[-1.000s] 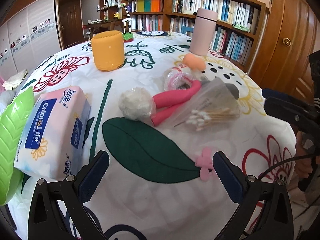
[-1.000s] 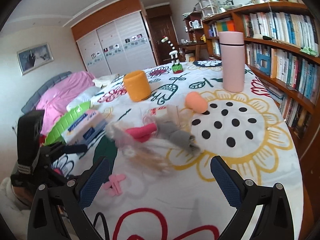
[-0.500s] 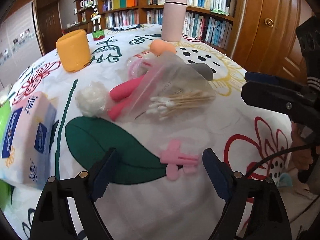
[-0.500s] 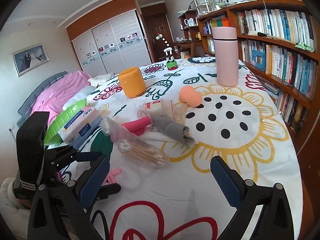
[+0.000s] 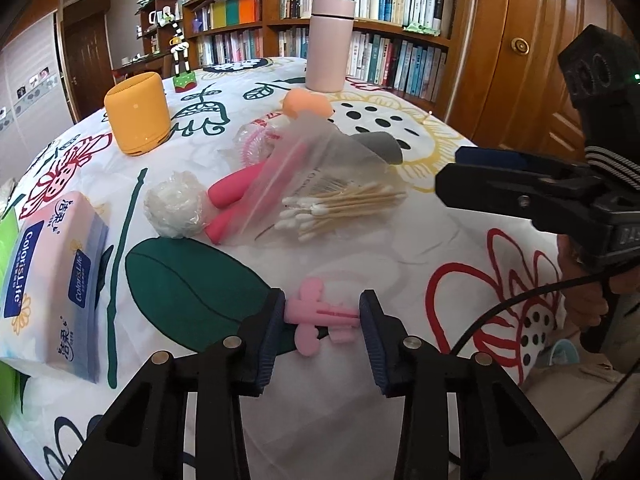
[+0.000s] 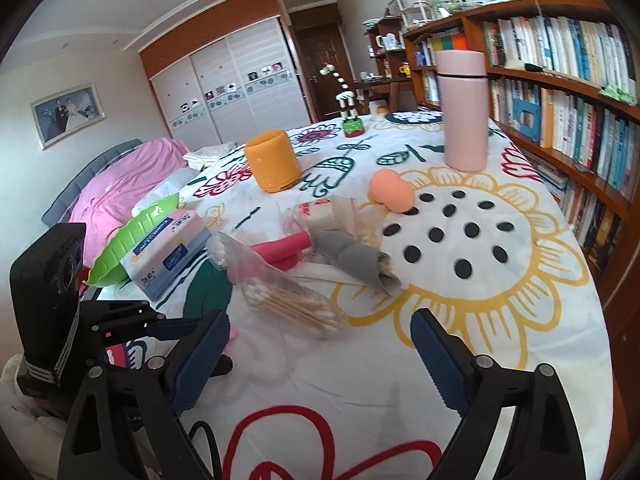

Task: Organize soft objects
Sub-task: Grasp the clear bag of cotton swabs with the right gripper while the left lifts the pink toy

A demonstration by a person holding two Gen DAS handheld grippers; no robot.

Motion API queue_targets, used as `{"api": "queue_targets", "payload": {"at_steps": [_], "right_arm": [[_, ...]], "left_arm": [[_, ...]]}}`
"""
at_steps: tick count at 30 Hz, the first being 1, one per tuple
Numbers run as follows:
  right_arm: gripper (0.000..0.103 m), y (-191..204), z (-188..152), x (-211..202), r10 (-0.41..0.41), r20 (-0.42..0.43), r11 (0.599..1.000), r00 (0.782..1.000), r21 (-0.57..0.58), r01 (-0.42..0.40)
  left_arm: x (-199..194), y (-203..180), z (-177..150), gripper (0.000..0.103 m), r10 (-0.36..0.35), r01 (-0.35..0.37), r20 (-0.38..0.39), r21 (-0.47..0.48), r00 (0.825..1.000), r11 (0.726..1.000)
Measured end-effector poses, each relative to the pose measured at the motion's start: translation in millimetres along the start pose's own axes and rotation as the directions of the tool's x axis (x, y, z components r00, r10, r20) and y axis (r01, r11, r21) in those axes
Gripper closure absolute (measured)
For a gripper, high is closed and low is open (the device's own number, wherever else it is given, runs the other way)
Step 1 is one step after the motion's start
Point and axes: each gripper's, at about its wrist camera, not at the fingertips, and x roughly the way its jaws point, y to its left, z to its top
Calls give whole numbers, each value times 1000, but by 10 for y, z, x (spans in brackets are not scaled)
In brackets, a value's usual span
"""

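- We see our left gripper (image 5: pixel 322 322) low over the flowered tablecloth (image 5: pixel 400 264), its two blue-padded fingers (image 5: pixel 272 334) pressed against either end of a small pink foam piece (image 5: pixel 320 318), so it is clamped on that piece near the table's front edge.
- Our right gripper (image 6: pixel 320 350) hangs above the cloth with its jaws spread wide and nothing between them; from the left wrist view it shows side-on at the right, with a hand (image 5: pixel 584 300) partly visible behind it.
- Just beyond the pink foam piece lies a clear zip bag of cotton swabs (image 5: pixel 340 208), and it overlaps a red-pink rolled item (image 5: pixel 236 192).
- A white wrapped ball (image 5: pixel 176 210) sits touching the left end of the red-pink rolled item.
- A grey rolled cloth (image 6: pixel 354 260) lies behind the bag, near an orange sponge (image 6: pixel 390 190) on the black-dotted sunflower print.
- A tissue pack (image 5: pixel 52 280) rests at the left, beside a green leaf-shaped dish (image 6: pixel 124 240).
- Farther back stand an orange cylinder (image 5: pixel 138 118) and a tall pink flask (image 5: pixel 330 44), well apart from each other.
- A small crinkled packet with pink contents (image 5: pixel 256 140) lies between the sponge and the rolled item; what it holds we cannot tell.
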Motion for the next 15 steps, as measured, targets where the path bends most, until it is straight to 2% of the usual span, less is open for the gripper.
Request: {"api": "queue_targets", "payload": {"at_steps": [7,15], "right_arm": [[14,166,128,128,50,9,995,999,-89,-49],[34,232,157,516,70,-86,985,994,-148,-82]], "left_arm": [[-233,175,41,63,58,-56,51,-49,997,997],[-451,495,52,63,139,-127,77,-141,987,982]]}}
